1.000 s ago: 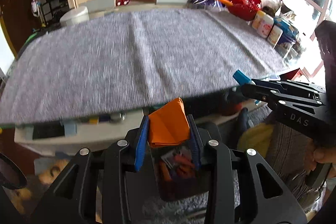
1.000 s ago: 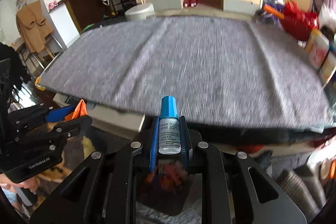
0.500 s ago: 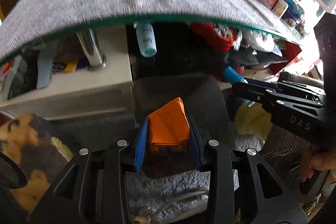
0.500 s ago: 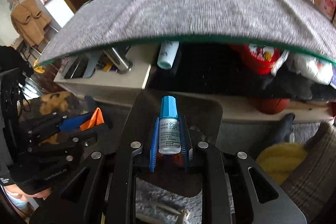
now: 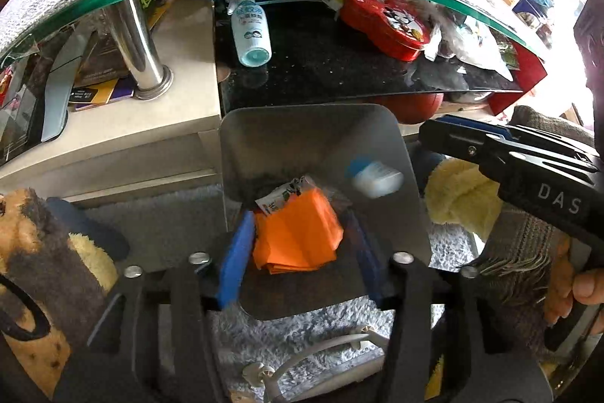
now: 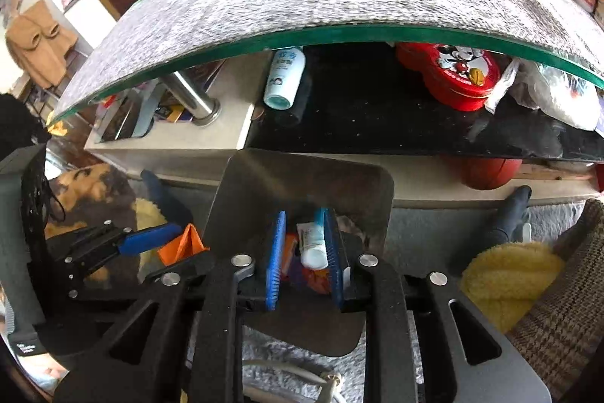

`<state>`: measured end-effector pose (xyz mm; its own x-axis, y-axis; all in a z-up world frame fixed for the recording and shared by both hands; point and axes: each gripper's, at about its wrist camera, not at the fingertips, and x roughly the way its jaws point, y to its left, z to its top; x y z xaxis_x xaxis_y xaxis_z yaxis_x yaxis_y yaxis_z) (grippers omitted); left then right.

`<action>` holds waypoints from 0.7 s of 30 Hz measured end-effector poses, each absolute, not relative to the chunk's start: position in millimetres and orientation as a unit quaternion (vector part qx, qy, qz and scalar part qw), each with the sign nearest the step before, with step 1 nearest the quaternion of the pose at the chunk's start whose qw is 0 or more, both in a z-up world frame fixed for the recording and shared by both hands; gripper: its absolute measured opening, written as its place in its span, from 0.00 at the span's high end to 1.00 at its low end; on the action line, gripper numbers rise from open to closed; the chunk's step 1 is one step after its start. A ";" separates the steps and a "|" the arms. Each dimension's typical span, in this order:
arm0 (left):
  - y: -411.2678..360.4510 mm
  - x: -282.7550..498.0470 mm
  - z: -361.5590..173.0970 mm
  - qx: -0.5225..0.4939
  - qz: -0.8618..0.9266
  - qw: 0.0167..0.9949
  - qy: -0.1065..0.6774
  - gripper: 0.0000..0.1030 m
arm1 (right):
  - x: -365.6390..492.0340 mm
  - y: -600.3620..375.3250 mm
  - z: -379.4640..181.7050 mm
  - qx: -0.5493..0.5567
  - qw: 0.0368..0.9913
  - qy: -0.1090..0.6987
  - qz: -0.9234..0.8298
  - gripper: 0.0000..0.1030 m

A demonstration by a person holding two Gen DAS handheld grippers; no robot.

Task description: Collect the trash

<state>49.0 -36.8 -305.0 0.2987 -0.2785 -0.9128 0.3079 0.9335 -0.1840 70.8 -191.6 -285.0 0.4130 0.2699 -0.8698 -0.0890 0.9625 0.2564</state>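
A grey trash bin (image 5: 302, 118) stands on the rug below both grippers, with wrappers inside. My left gripper (image 5: 298, 250) hangs over it and its jaws are opening. The folded orange paper (image 5: 298, 237) sits blurred between them, leaning on the left pad and clear of the right one. My right gripper (image 6: 305, 252) is also opening. The small white bottle with a blue cap (image 6: 314, 242) slips, tilted, along its right pad. In the left wrist view that bottle (image 5: 375, 178) is a blur dropping into the bin below the right gripper (image 5: 449, 133).
The glass table (image 6: 339, 33) with a grey cloth overhangs a lower shelf that holds a spray bottle (image 5: 251, 29) and a red tin (image 6: 456, 74). A yellow plush (image 6: 509, 274) and a white cable (image 5: 313, 350) lie on the rug. A person's hand (image 5: 589, 286) holds the right gripper.
Both grippers sank from table height to just above the bin. Both sets of jaws have spread. The orange paper and the bottle have come loose and blur as they drop.
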 end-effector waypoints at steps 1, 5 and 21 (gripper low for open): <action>-36.6 49.2 -305.1 0.014 -0.180 0.806 0.564 0.45 | 71.0 -192.9 -285.1 0.084 0.838 0.529 0.104 0.48; -35.8 50.8 -303.5 0.021 -0.173 0.809 0.562 0.29 | 71.7 -197.1 -284.3 0.085 0.842 0.525 0.093 0.36; -21.3 55.5 -237.5 0.044 -0.124 0.861 0.492 0.08 | 72.8 -213.5 -232.1 0.089 0.875 0.468 0.081 0.03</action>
<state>55.5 -21.3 -237.5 0.4853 -0.1706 -0.8575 0.2578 0.9651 -0.0461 72.8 -213.5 -232.1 0.5485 0.2254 -0.8052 -0.0589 0.9710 0.2317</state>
